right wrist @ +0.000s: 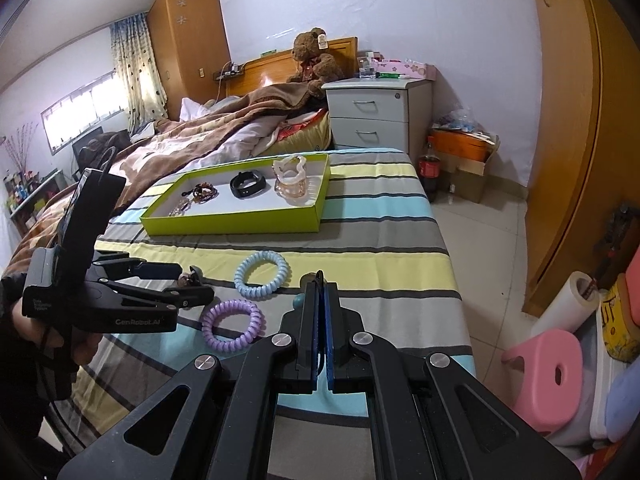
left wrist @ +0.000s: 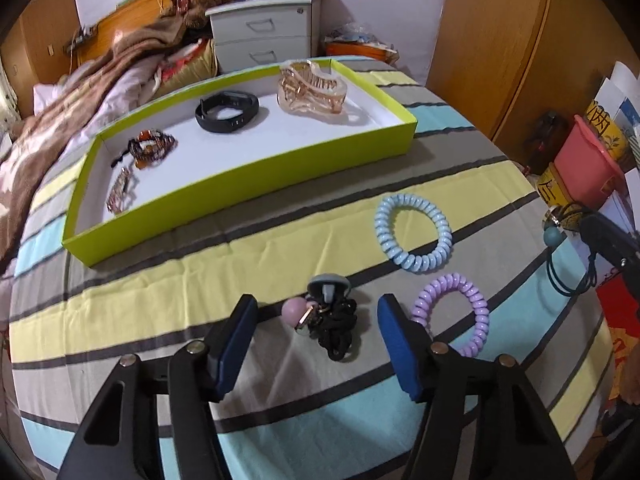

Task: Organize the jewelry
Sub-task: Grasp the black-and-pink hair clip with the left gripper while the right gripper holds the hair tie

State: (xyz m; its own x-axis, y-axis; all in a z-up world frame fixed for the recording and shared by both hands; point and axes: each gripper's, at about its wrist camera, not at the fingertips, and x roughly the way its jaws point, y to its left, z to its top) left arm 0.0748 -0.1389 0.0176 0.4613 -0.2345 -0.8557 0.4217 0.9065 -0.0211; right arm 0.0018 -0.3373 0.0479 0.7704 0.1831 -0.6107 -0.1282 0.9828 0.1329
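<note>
On the striped bedspread (left wrist: pixel 160 304), at the left of the right wrist view, a person's hand (right wrist: pixel 80 344) grips the handle of the left gripper (left wrist: pixel 316 320), which tilts steeply down toward the cloth. Its jaws stand apart, released, with a black hair tie (left wrist: pixel 340 328) lying between the blue pads (left wrist: pixel 236 344) and touching neither; the tie is a bunched elastic cord bearing a pink ball and a grey dome-shaped charm.

Behind it sits one shallow lime-green tray (left wrist: pixel 256 168) with a white floor, a cardboard rectangle. Four pieces lie inside, left to right: a gold link bracelet (left wrist: pixel 120 194), a dark beaded bracelet (left wrist: pixel 152 148), a smooth black wristband (left wrist: pixel 226 111) and a translucent amber claw clip (left wrist: pixel 312 87), glossy and toothed.

Two coiled spiral hair rings rest on the cloth outside the tray, both shiny plastic: a pale blue one (left wrist: pixel 412 232) farther back and a purple one (left wrist: pixel 456 312) just beside the left gripper's right finger, well apart from the tray.

At the far right, the right gripper (right wrist: pixel 320 280) is held above the bedspread, pointing gently downward. Its jaws are clenched on a thin dark cord hair tie (left wrist: pixel 568 268), which dangles in loops with a teal bead (left wrist: pixel 554 236) at the top.
</note>
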